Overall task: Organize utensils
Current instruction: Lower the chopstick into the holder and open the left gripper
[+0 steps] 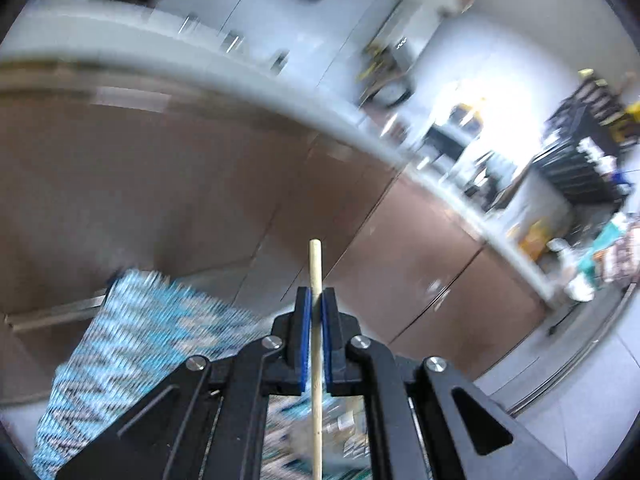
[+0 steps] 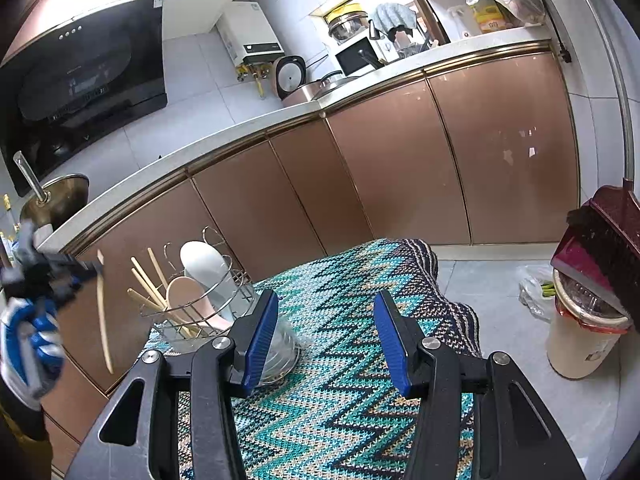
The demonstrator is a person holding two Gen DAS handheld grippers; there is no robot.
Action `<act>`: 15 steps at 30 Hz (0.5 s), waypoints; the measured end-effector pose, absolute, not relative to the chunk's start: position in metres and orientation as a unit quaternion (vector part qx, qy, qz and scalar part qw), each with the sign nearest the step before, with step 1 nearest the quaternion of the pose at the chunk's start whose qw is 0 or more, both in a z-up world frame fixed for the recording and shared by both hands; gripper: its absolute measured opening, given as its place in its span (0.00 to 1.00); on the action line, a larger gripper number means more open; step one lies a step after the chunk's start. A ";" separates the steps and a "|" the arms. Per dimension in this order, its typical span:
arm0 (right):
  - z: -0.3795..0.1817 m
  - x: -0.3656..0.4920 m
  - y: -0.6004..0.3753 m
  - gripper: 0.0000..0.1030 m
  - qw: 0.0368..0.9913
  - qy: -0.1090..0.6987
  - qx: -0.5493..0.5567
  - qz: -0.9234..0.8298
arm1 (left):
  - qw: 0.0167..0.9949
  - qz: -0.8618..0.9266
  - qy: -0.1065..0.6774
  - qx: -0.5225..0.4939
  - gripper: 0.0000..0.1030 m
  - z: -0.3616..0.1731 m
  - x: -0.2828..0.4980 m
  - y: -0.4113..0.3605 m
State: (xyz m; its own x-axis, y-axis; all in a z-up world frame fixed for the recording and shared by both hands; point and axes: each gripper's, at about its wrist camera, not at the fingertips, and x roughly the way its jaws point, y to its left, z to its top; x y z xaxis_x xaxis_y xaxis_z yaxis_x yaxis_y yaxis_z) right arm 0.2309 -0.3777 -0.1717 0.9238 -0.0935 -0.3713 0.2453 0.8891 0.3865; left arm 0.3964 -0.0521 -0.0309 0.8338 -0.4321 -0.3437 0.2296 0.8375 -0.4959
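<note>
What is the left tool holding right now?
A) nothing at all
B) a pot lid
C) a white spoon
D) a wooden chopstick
D: the left tool is shut on a thin wooden chopstick, which runs straight between its blue pads; the right wrist view shows the same chopstick held up to the left of the wire rack.

Blur: left wrist view smeared, cabinets and counter beyond the left gripper [image 1: 316, 300] unreadable | Cut off: chopstick [image 1: 315, 360] runs out the bottom edge | Hidden: rack [image 2: 192, 316] base behind right gripper [image 2: 326, 336] finger | Blurred: gloved hand [image 2: 28, 344] far left, grip unclear
</note>
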 end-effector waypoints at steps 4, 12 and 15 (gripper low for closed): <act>-0.172 0.232 -0.376 0.49 0.956 0.177 0.216 -0.085 | 0.949 -0.190 0.136 -0.210 0.04 0.004 0.373 -0.074; -0.175 0.236 -0.375 0.51 0.957 0.181 0.214 -0.078 | 0.968 -0.164 0.066 -0.178 0.05 -0.008 0.368 -0.134; -0.176 0.237 -0.375 0.51 0.957 0.181 0.215 -0.077 | 0.974 -0.145 0.071 -0.157 0.05 -0.035 0.369 -0.149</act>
State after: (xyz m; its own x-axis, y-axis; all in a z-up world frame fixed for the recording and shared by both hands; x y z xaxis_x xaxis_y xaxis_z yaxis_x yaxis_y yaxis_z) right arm 0.2369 -0.3745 -0.1763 0.9225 -0.0694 -0.3797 0.2253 0.8956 0.3837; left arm 0.3687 -0.1488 -0.0348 0.9479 -0.3049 -0.0925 0.2606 0.9088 -0.3259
